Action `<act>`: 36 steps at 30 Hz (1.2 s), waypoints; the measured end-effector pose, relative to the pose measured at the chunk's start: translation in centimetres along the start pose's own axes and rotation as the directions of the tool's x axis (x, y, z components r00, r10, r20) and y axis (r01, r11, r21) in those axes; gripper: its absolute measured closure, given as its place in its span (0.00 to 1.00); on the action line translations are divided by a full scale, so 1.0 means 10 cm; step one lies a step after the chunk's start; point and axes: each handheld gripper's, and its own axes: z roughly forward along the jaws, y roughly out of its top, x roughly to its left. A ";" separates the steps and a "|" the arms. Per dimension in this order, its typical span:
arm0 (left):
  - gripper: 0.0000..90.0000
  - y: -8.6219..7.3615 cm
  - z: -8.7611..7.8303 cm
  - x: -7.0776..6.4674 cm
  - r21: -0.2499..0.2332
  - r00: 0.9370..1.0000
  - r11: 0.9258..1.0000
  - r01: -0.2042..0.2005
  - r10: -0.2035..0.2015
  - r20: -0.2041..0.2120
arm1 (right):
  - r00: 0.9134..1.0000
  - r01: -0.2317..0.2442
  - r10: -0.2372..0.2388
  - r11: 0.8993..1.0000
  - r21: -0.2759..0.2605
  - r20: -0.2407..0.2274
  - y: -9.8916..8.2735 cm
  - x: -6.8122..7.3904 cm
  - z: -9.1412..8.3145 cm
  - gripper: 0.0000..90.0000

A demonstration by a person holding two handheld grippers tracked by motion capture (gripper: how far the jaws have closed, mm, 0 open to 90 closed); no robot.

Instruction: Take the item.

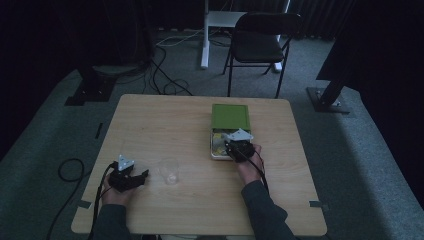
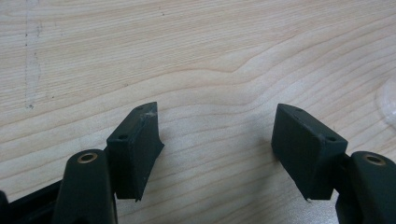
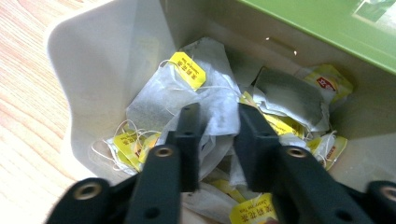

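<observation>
Near-left, left tongs (image 1: pixel 131 176) are resting wide open on the tabletop (image 1: pixel 165 125) beside a clear cup (image 1: pixel 170 171), while farther right, right tongs (image 3: pixel 215 122) are closing partway round a tea bag (image 3: pixel 205 100) w/ others inside the open box (image 3: pixel 93 60).

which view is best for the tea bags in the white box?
Right gripper view: the white paper tea bags with yellow tags lie close up in the white plastic box, the right gripper closing around one. High view gives a dim yellowish patch. Left gripper view faces bare wooden table.
</observation>
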 end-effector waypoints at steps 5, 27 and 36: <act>0.37 0.00 0.00 0.00 0.000 1.000 1.000 0.000 0.000 0.000 | 0.999 -0.037 0.037 0.999 0.008 0.001 -0.01 -0.04 -0.05 0.90; 0.37 0.00 0.00 0.00 -0.002 1.000 1.000 0.002 -0.002 0.000 | 0.999 -0.033 0.033 0.999 0.002 -0.014 0.07 -0.19 -0.42 0.92; 0.37 0.00 0.00 0.00 -0.003 1.000 1.000 0.004 -0.004 0.000 | 1.000 -0.015 0.016 1.000 0.026 -0.021 0.06 -0.20 -0.49 0.93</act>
